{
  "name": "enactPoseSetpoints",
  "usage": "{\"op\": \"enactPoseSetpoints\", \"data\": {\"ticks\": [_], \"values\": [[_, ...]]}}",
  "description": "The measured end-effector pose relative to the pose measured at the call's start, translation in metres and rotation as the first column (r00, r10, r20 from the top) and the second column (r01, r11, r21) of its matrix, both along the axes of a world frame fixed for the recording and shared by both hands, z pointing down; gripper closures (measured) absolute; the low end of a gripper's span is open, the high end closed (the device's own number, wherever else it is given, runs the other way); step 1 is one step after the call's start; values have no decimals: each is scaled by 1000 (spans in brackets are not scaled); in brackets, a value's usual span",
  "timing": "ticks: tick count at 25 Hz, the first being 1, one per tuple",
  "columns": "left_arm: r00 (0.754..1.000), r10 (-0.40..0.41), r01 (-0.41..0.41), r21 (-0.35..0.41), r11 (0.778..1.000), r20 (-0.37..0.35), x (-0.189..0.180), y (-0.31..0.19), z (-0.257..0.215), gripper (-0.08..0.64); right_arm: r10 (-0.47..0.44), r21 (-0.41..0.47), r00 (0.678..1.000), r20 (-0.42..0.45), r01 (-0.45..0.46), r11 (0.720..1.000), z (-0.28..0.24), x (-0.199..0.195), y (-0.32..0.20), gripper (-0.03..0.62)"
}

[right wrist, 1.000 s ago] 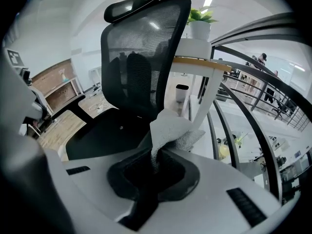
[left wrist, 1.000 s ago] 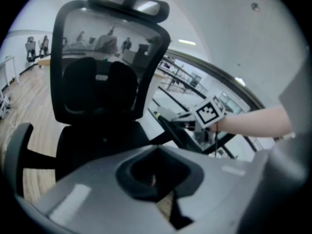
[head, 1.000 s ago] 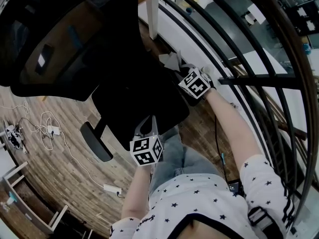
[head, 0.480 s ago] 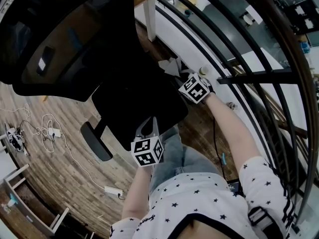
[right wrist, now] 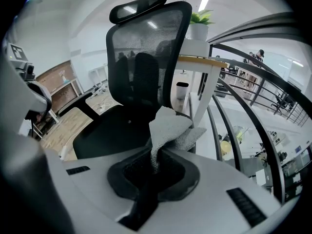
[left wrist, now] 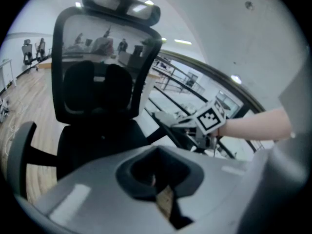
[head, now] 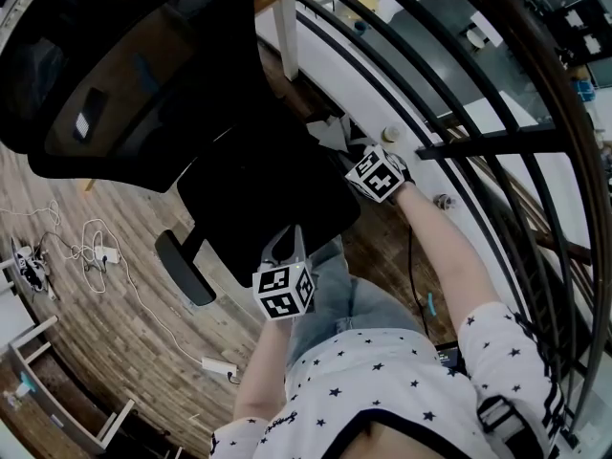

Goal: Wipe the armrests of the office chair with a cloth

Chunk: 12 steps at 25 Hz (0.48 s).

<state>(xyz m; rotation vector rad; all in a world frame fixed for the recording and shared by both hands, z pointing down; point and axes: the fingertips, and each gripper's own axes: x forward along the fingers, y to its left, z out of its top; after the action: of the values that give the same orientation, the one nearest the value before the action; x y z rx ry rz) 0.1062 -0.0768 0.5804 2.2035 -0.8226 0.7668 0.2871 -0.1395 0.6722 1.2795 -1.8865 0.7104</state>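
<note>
Your right gripper [right wrist: 155, 165] is clenched on the pale grey, nubbly woven cloth [right wrist: 170, 128], bunched at one side of the black mesh-backed office chair [head: 258, 194]; your left gripper [left wrist: 158, 179], closed and empty, hovers at its seat front; that side's armrest looks mid-wipe, I judge, with the smooth, rounded opposite armrest [head: 186, 271] remaining.

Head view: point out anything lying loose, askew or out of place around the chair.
White cables lie tangled on the wood floor left of the office chair, one trailing to a plug block. Nothing else stands out.
</note>
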Motion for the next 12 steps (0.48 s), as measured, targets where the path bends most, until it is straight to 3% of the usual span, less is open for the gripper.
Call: {"op": "enactPoseSetpoints", "data": {"ticks": [12], "values": [[1000, 28, -28, 7, 1000, 0, 1, 12, -4, 554, 6, -6, 1000, 8, -6, 1000, 1, -2, 24, 561]]}}
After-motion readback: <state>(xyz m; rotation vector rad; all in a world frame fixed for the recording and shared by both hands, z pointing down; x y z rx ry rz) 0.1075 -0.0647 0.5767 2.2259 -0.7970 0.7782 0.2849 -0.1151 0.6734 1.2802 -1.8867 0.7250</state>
